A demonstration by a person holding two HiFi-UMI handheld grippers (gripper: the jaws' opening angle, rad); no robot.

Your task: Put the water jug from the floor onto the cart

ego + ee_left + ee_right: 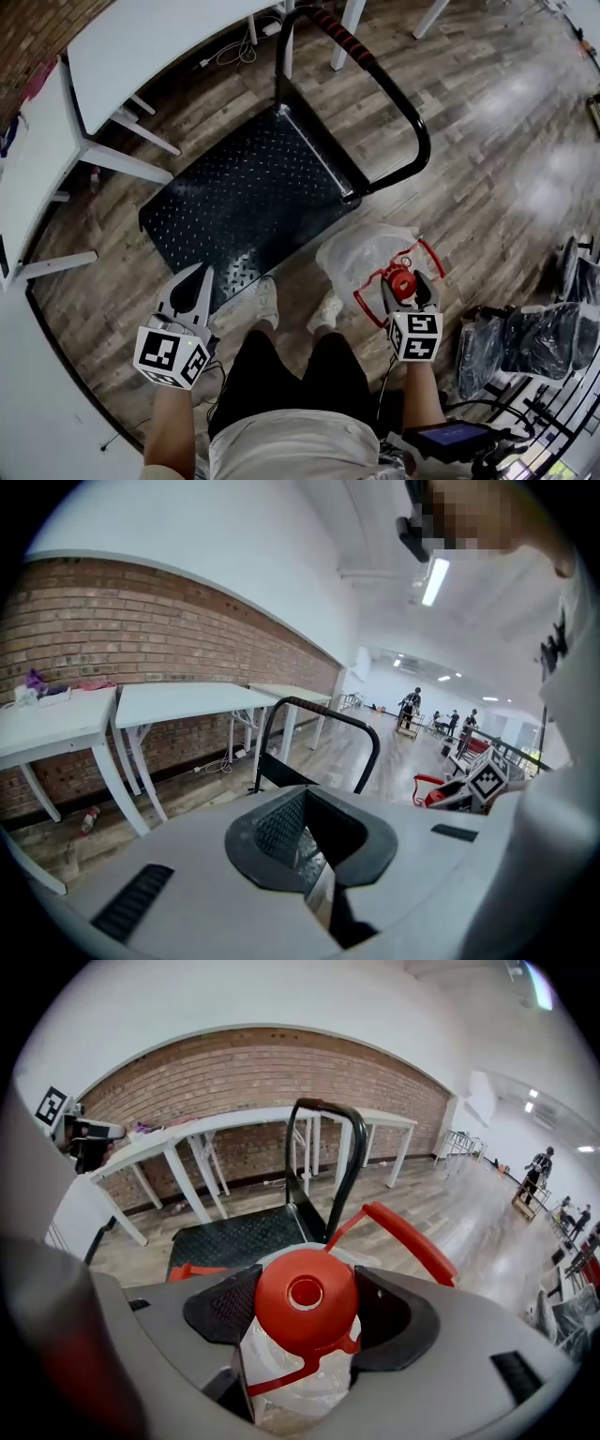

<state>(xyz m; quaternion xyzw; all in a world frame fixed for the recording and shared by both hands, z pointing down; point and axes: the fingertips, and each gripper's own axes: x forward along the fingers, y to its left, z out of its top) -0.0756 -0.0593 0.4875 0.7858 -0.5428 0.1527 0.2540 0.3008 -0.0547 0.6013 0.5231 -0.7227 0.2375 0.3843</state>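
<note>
- Right gripper view: the right gripper [305,1321] has its jaws closed on the neck of the water jug [309,1382], under its red cap [305,1293]
- Jug is off the cart [253,187], just beside its handle end
- Left gripper [199,281]: jaws together, holding nothing

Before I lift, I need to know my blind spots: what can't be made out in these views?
- Water jug base, and whether it rests on the floor: in the head view its own body covers it; in the right gripper view the red cap does.
- Right gripper fingers' contact with the neck: hidden under the cap, both views.
- Cart wheels: beneath its deck, every view.
</note>
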